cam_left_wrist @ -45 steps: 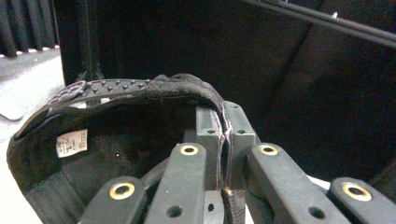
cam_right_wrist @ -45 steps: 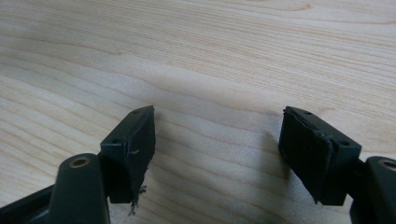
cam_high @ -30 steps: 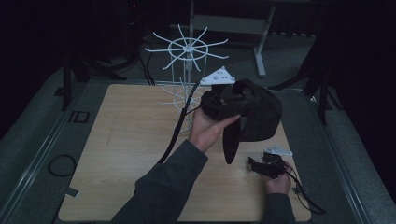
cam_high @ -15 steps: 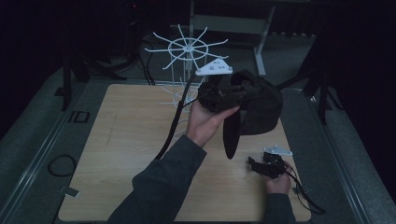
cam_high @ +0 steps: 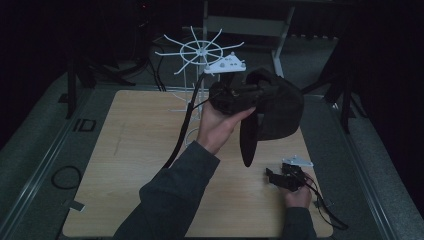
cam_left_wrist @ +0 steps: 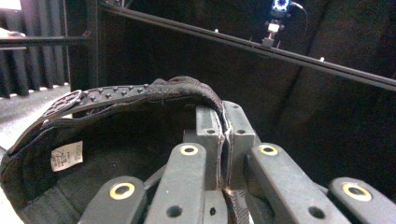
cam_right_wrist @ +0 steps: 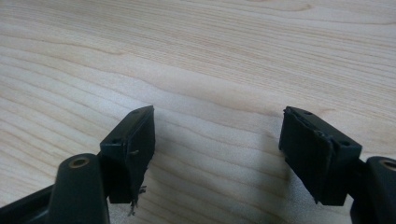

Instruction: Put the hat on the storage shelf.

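A: Where is the cap [cam_high: 277, 102], measured from the white wire rack [cam_high: 200, 52]?

B: Just beside the rack and to its right, raised off the wooden table [cam_high: 125, 150]; the left gripper [cam_high: 235, 95] holds it up; in the left gripper view the jaws are nearly together, pinching the cap's edge band between them.

A: And the other hand?

B: The right gripper [cam_high: 285, 177] rests low on the table, well apart from the rack, on the near side; in the right gripper view its jaws stand wide apart over bare wood, holding nothing.

A: What could go wrong?

B: As a judgement: the pinch catches only a thin strip of fabric; a quick swing toward the rack could pull the band free, dropping the cap; the hanging brim might also snag a wire spoke and tip the rack.

A: What does the cap look like?

B: Dark, soft, floppy; the brim droops downward; inside, a small white label [cam_left_wrist: 66, 155] is sewn to the lining; a studded adjuster strap [cam_left_wrist: 112, 93] arcs across the opening.
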The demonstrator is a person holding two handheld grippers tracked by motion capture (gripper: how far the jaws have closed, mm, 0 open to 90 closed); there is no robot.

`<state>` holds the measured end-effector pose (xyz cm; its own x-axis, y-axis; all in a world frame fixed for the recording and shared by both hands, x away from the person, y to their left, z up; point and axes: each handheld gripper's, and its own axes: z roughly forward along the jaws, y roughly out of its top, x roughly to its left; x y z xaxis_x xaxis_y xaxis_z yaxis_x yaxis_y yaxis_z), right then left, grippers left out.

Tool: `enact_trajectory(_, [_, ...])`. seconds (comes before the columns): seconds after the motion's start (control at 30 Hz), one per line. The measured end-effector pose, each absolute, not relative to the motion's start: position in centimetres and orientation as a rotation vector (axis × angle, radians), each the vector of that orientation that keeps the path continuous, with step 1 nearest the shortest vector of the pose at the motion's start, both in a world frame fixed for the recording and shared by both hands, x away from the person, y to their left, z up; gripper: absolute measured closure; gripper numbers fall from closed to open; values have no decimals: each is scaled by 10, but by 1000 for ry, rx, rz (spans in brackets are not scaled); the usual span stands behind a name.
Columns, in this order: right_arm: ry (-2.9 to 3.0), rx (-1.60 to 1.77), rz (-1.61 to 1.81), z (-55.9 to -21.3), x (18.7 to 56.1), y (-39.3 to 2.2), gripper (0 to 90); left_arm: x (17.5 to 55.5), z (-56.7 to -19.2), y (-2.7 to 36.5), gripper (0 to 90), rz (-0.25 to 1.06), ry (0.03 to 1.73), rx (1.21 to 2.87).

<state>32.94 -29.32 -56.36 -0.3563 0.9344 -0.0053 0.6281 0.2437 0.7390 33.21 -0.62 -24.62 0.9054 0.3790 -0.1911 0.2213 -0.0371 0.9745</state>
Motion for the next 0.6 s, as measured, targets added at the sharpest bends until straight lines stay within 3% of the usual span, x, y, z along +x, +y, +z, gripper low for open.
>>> enact_trajectory(0.6, [2075, 1422, 911, -564, 329, -293, 265, 332, -228, 11, 877, 161, 471, 1561])
